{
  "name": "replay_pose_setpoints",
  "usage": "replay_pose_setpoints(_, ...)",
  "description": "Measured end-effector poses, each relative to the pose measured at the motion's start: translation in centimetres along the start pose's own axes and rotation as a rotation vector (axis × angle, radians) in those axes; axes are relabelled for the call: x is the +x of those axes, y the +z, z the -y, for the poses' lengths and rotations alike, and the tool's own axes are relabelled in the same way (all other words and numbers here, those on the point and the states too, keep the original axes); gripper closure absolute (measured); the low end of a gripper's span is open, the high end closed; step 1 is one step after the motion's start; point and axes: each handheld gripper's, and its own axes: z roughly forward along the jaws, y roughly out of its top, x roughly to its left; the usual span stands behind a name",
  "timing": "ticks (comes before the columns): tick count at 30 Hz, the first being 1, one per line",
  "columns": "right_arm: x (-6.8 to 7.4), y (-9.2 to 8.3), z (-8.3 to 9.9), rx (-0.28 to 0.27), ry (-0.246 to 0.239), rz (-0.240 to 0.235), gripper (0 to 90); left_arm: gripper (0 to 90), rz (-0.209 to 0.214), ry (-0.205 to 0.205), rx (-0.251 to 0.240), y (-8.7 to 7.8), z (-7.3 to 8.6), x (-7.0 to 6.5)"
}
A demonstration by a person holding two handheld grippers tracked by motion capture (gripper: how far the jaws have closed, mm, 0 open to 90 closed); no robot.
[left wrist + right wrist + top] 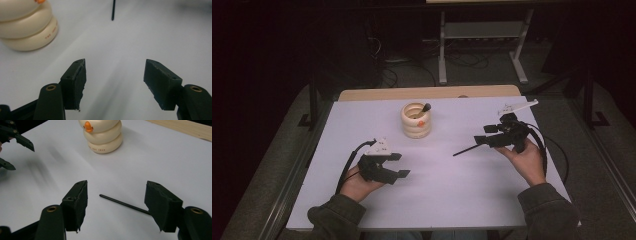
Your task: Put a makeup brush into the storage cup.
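Thin black stick (123, 204) flat on the white table (452, 190), near side of the cream holder (416, 121), well apart from it. Right gripper (116, 203) straddling it, jaws wide apart, nothing clamped. Left gripper (115, 82) likewise gaping, empty. Likely slip: so slim, could roll or pivot away on closing.

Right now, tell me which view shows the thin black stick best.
The right gripper view: the thin black stick lies close on the white table between the open jaws. The high view shows it whole but small; the left gripper view catches just its tip.
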Motion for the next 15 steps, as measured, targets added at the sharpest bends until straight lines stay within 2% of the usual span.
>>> replay_pose_setpoints(5,0.0,-0.6,1.0,-0.005,-0.001,0.017,33.1,35.4,0.017,0.032,0.032,1.4,-1.8,-0.4)
replay_pose_setpoints(7,-0.1,-0.8,1.4,-0.003,-0.001,0.026,32.4,35.4,0.04,0.04,0.053,2.1,-2.6,-0.4)
replay_pose_setpoints(8,-0.1,-1.0,1.6,-0.011,0.001,0.027,32.3,35.1,0.049,0.029,0.053,2.5,-2.9,-0.5)
replay_pose_setpoints(9,-0.2,-1.1,1.8,-0.012,0.009,0.025,31.9,34.8,0.05,0.045,0.065,2.8,-3.4,-0.6)
replay_pose_setpoints(15,-0.6,-1.4,2.8,-0.01,0.018,0.046,30.3,34.8,0.064,0.079,0.098,4.4,-5.5,-0.8)
